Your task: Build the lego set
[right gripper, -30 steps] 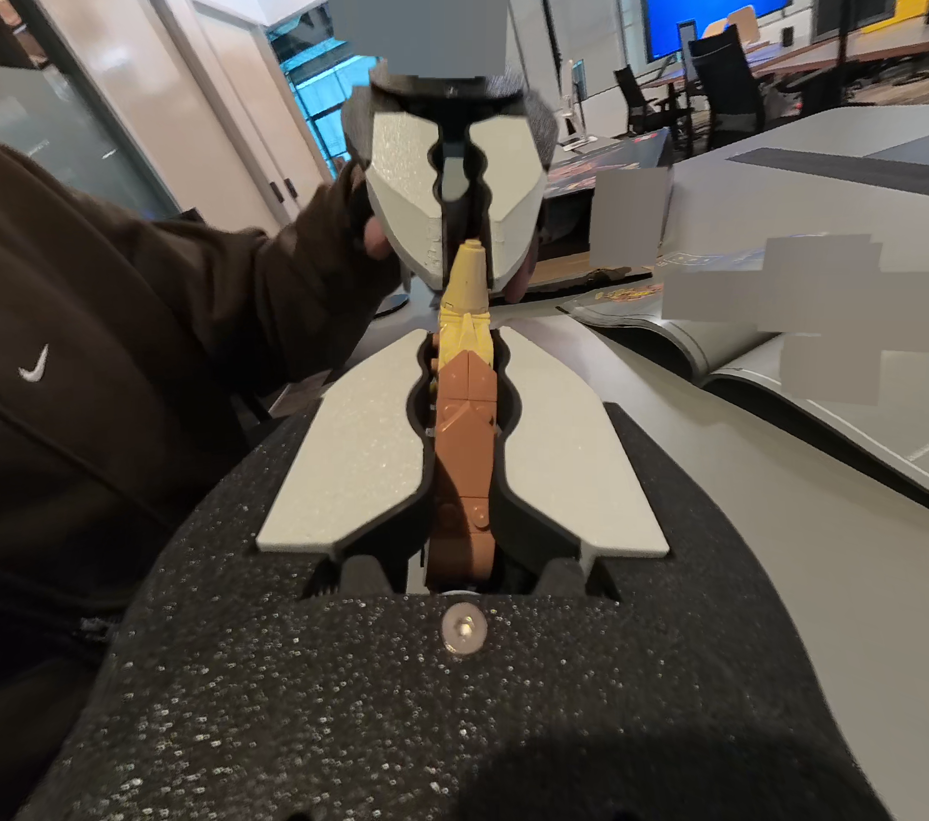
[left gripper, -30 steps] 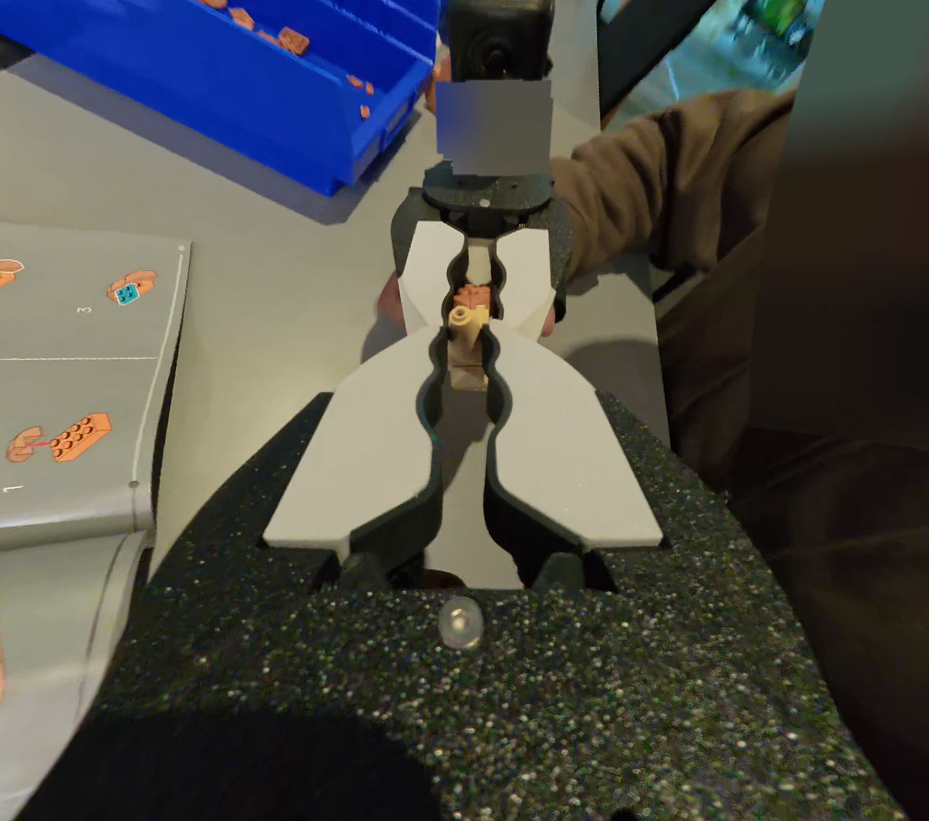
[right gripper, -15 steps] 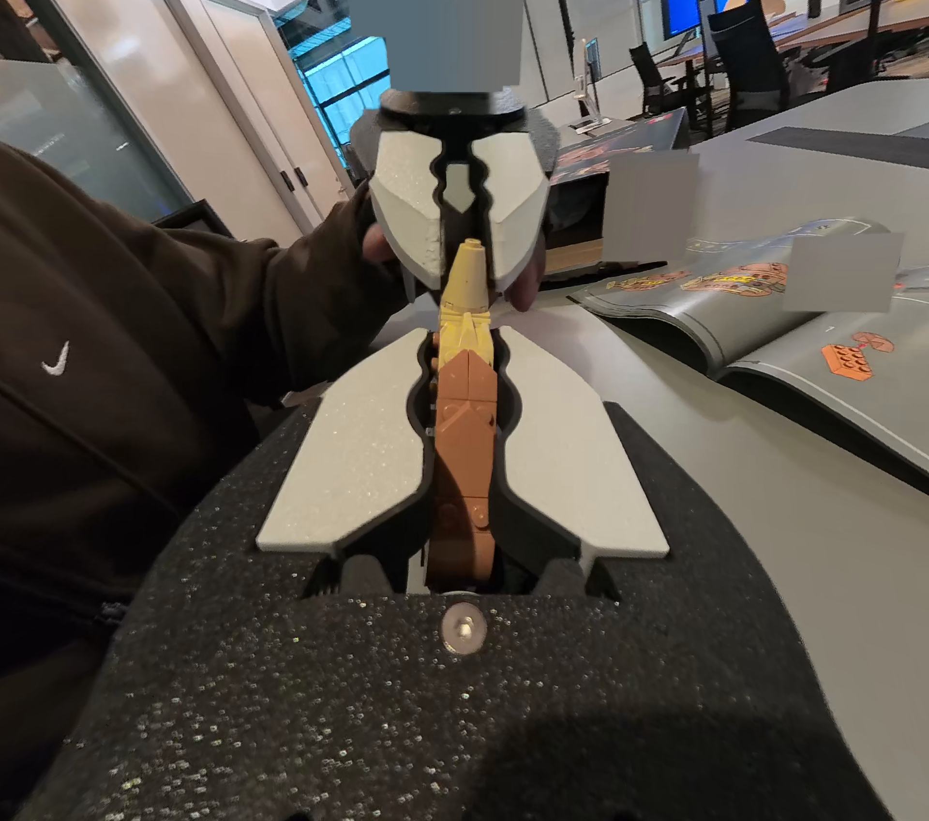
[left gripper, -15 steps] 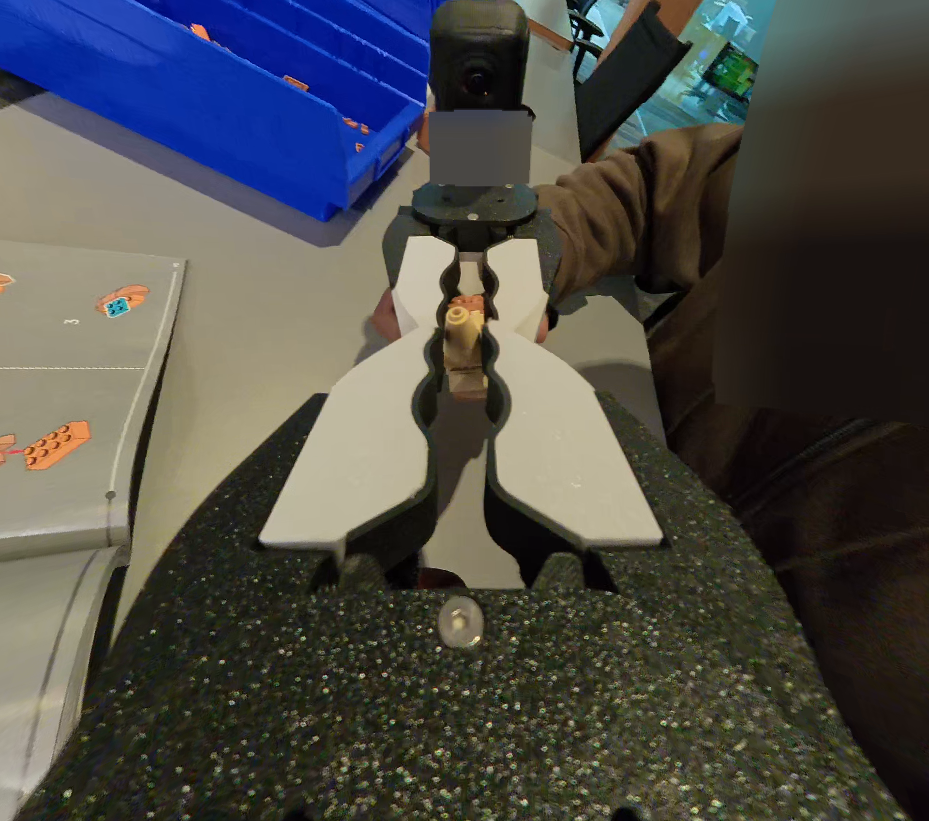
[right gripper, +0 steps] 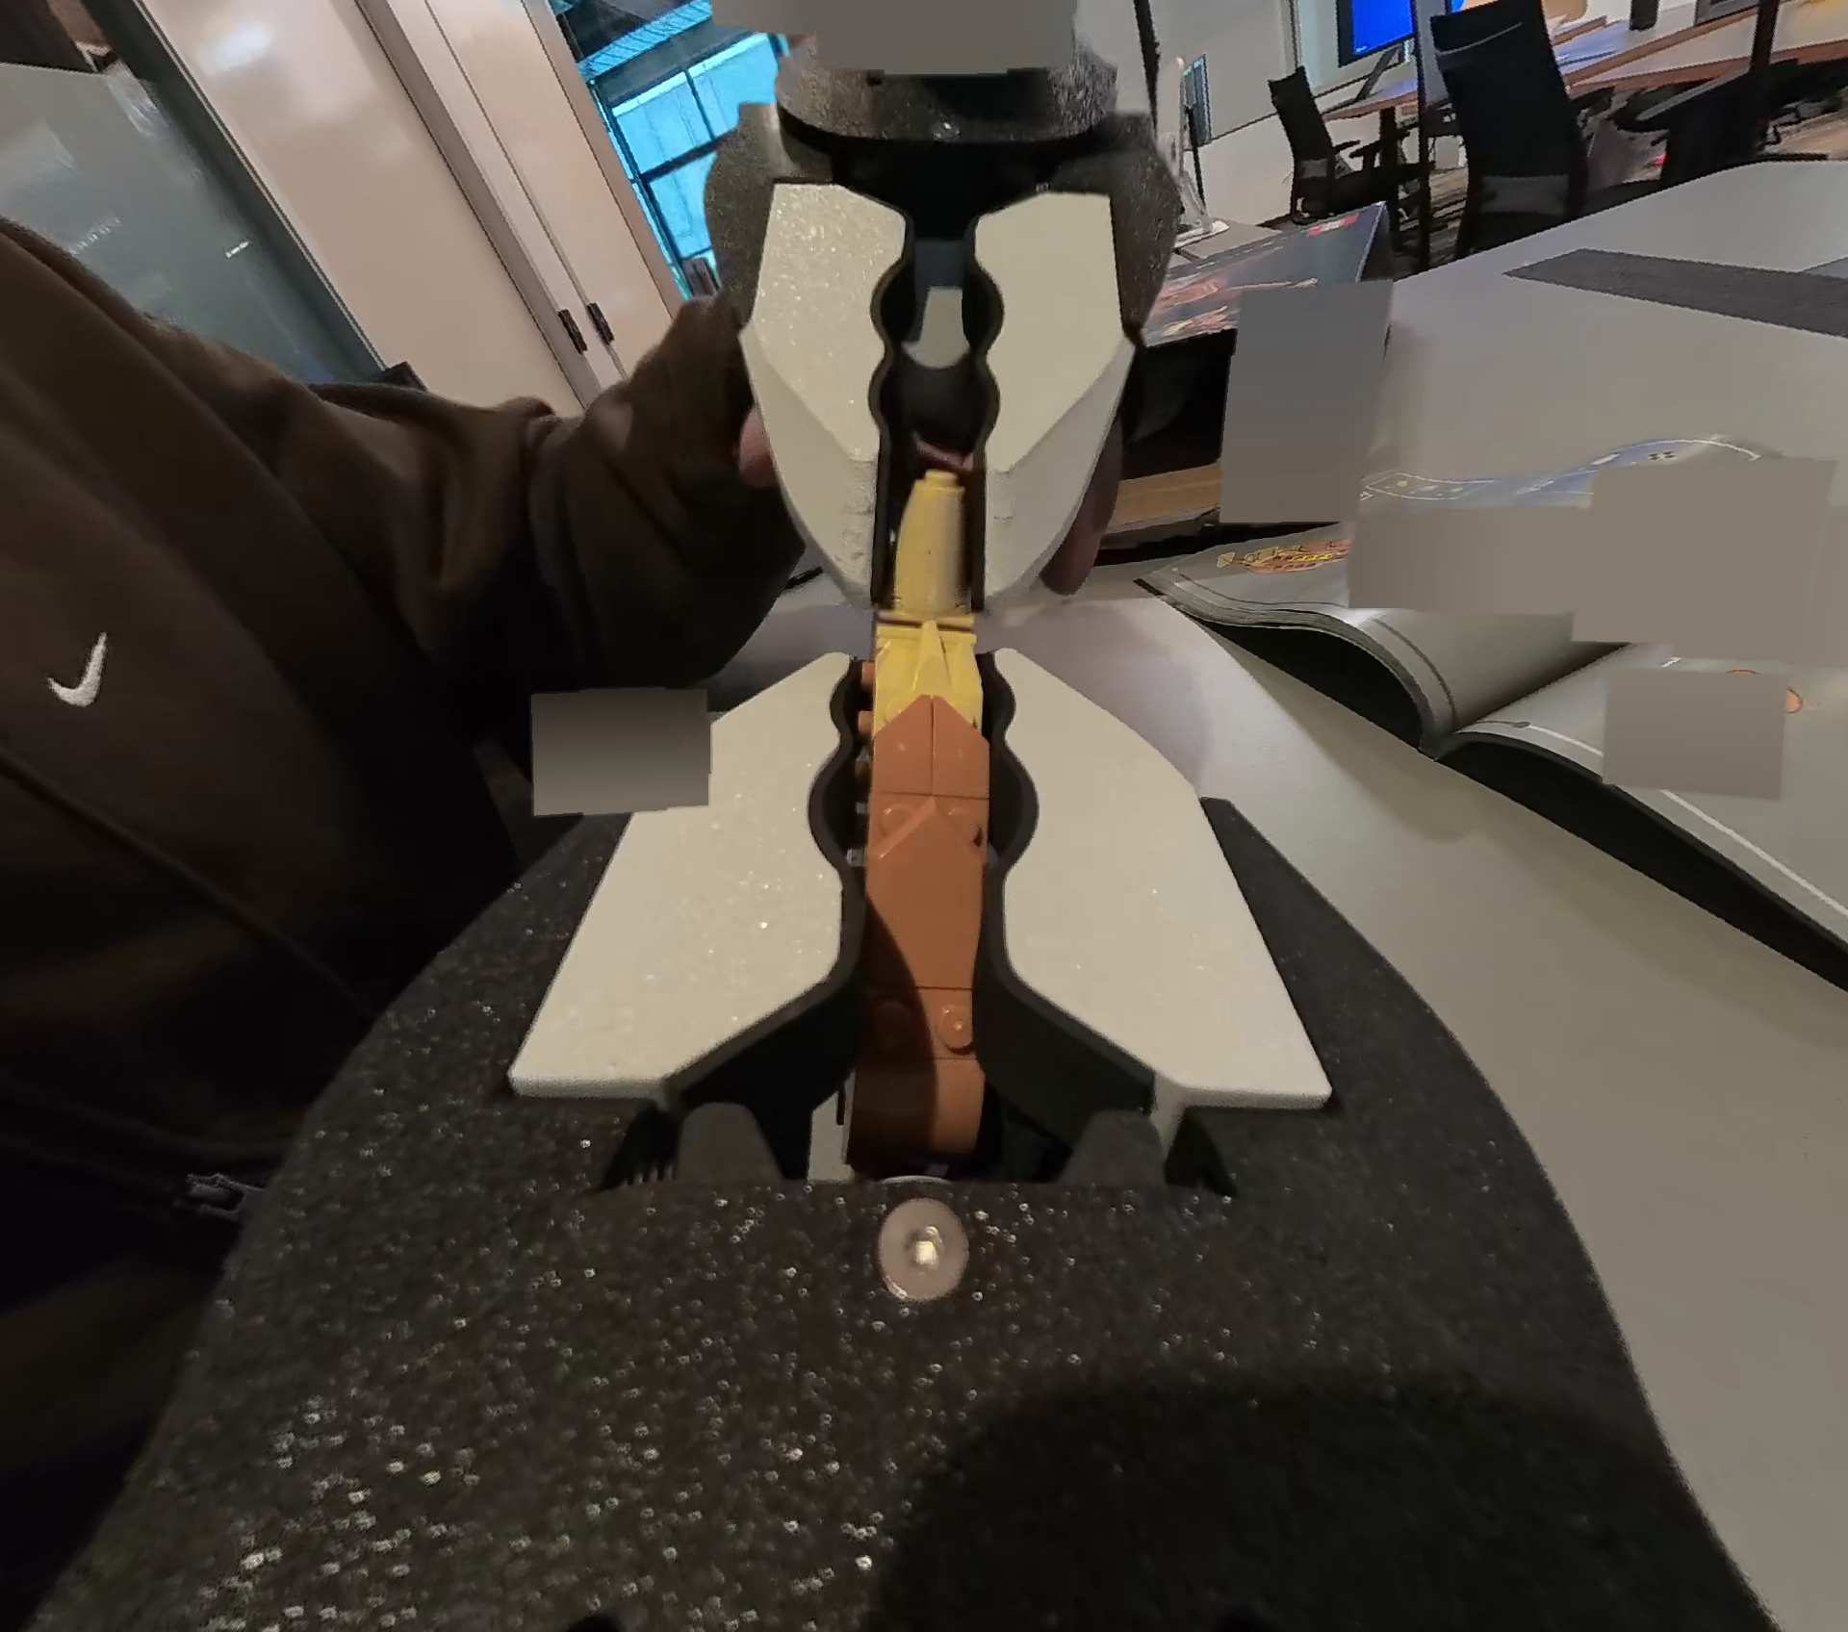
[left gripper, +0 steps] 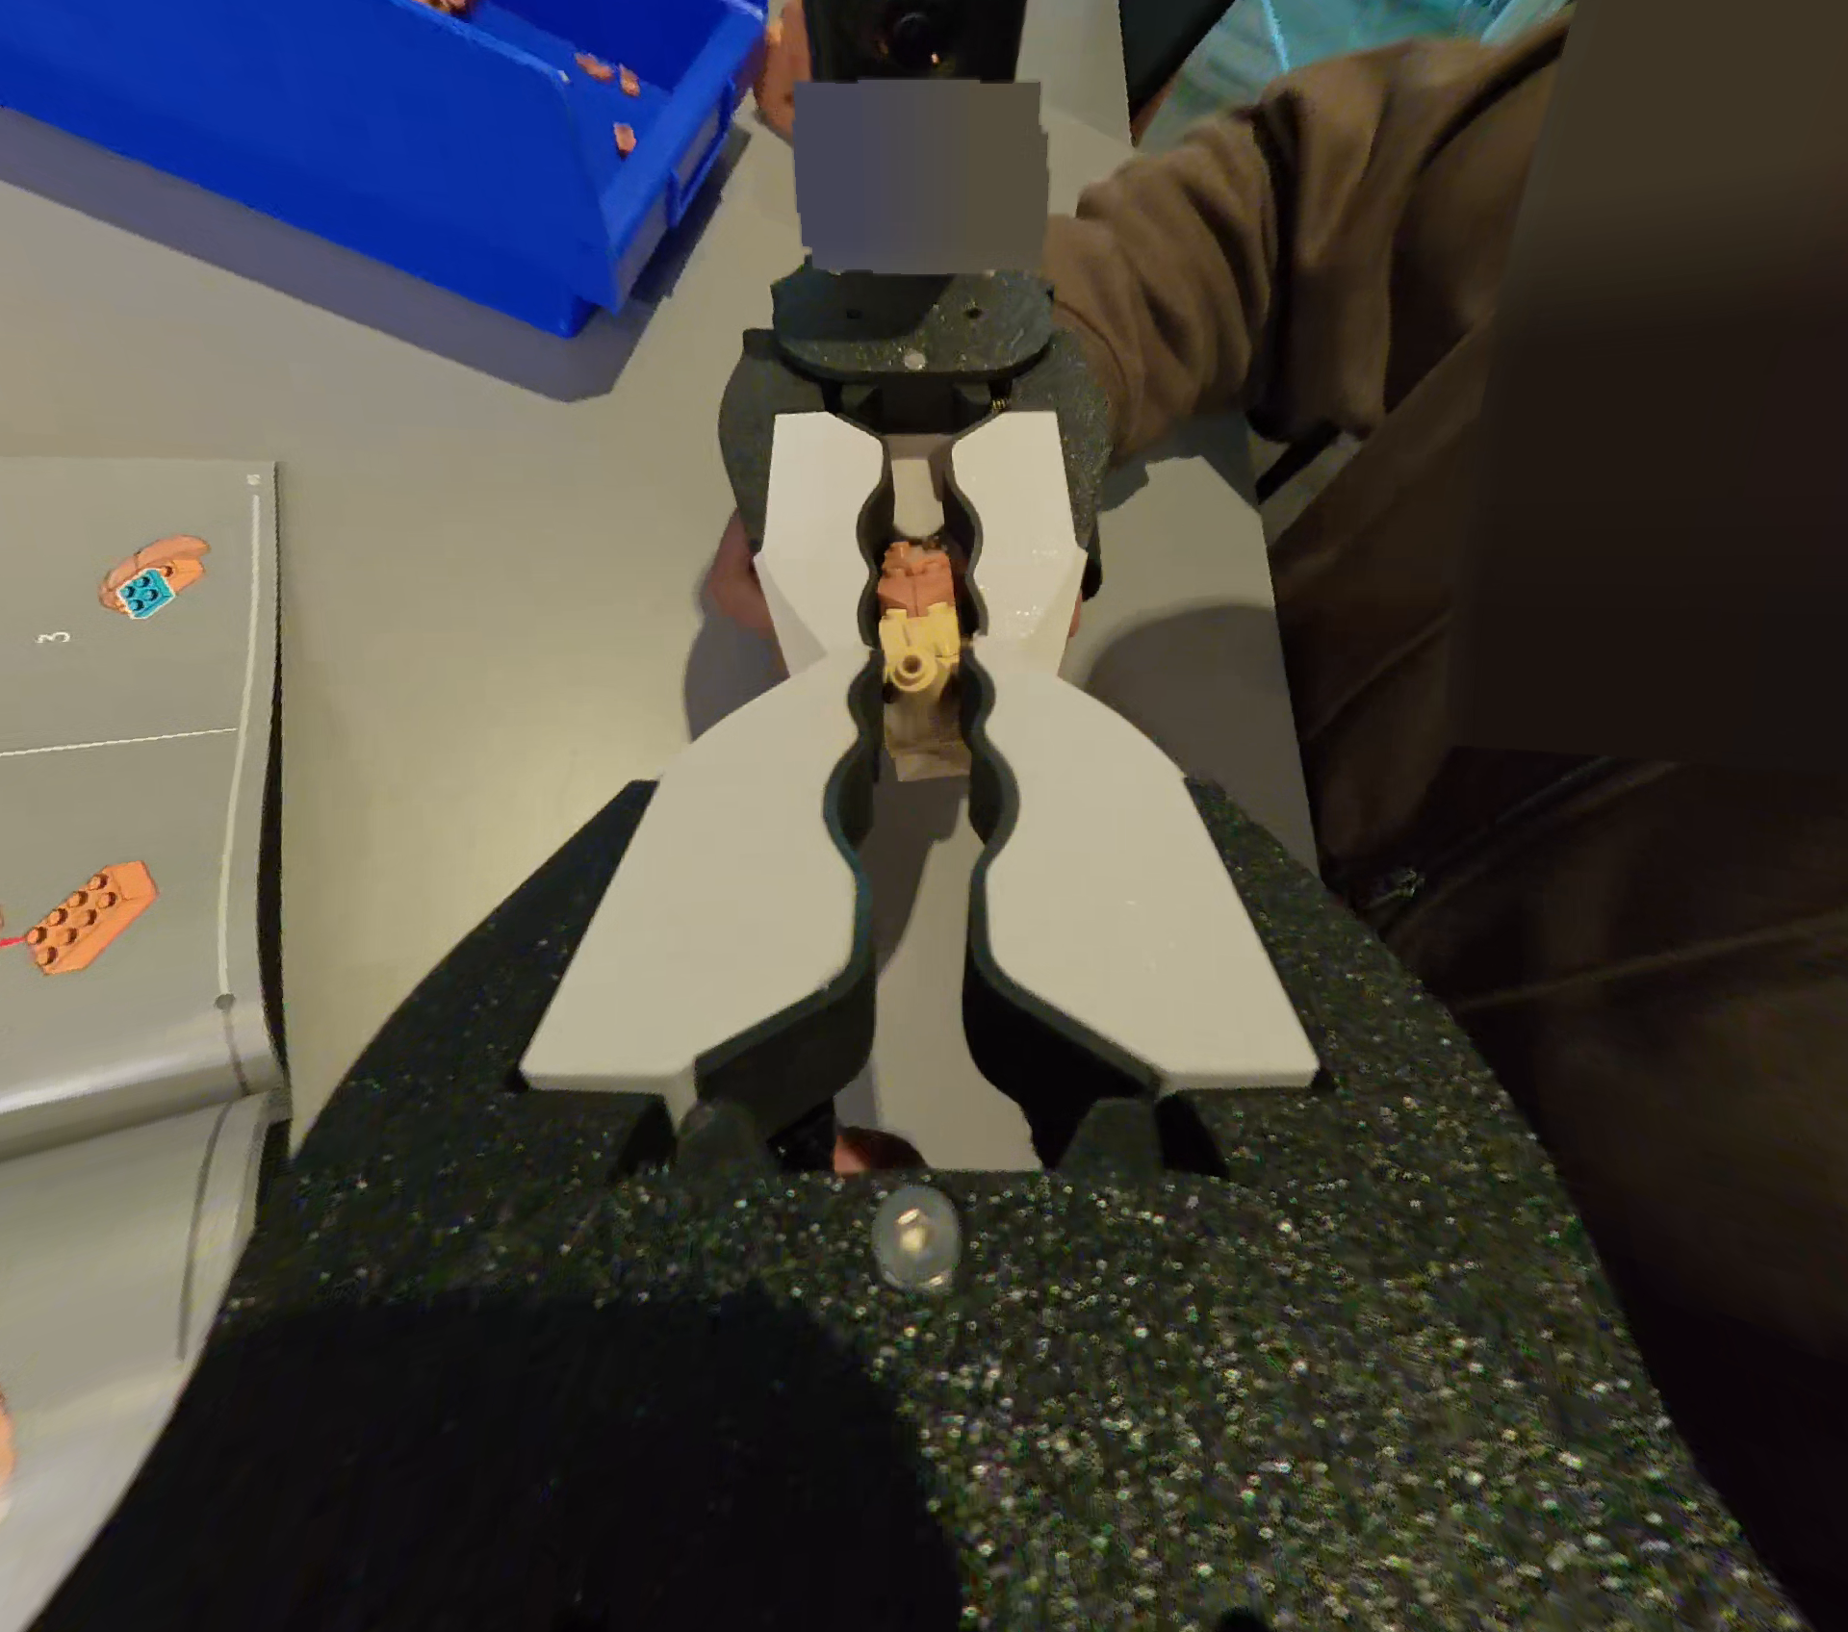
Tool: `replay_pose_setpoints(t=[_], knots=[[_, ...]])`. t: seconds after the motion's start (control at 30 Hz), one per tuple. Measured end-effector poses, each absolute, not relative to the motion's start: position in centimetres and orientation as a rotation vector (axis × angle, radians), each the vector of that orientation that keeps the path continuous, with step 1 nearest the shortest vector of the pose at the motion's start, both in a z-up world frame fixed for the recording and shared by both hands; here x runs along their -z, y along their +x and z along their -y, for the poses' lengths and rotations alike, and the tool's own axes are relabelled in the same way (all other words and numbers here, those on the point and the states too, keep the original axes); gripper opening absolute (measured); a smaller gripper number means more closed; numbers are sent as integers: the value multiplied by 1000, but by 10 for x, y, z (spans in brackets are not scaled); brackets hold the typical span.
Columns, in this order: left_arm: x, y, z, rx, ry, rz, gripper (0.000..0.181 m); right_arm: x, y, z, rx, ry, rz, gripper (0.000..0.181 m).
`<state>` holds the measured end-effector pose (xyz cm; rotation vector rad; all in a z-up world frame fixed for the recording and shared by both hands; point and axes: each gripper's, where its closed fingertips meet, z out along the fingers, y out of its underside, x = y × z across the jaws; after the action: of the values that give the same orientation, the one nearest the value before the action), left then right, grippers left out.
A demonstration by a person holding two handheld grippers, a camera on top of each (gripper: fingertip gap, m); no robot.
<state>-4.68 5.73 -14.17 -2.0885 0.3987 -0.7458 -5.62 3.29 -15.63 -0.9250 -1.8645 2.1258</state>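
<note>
The grey table (left gripper: 480,484) had blue bins (left gripper: 330,84) toward its far edge and an instruction booklet (left gripper: 120,734) at its left edge. Above it, the right hand-held gripper (right gripper: 925,674) clamped the brown lego model (right gripper: 925,874) lengthwise, probably to brace it, while the left hand-held gripper (left gripper: 915,684) pinched the tan piece (left gripper: 915,664) on its tip.

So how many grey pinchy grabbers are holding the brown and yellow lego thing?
2. The grey-fingered left gripper pinches the tan tip; the matching right gripper, facing it, clamps the brown lego body. None seem hidden.
</note>
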Motion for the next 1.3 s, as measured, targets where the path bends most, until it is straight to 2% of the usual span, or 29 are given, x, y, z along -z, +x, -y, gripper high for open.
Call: replay_pose_setpoints(t=[0.2,0.57,1.3], knots=[[139,-52,-60,838,-1889,-215,14,157,-59,-35,-2127,-955,1853,20],[139,-53,-63,757,-1670,-68,14,158,-59,-37,-2126,-988,1841,20],[133,-58,-63,753,-1517,31,15,152,-61,-43,-2192,-1017,1770,20]])
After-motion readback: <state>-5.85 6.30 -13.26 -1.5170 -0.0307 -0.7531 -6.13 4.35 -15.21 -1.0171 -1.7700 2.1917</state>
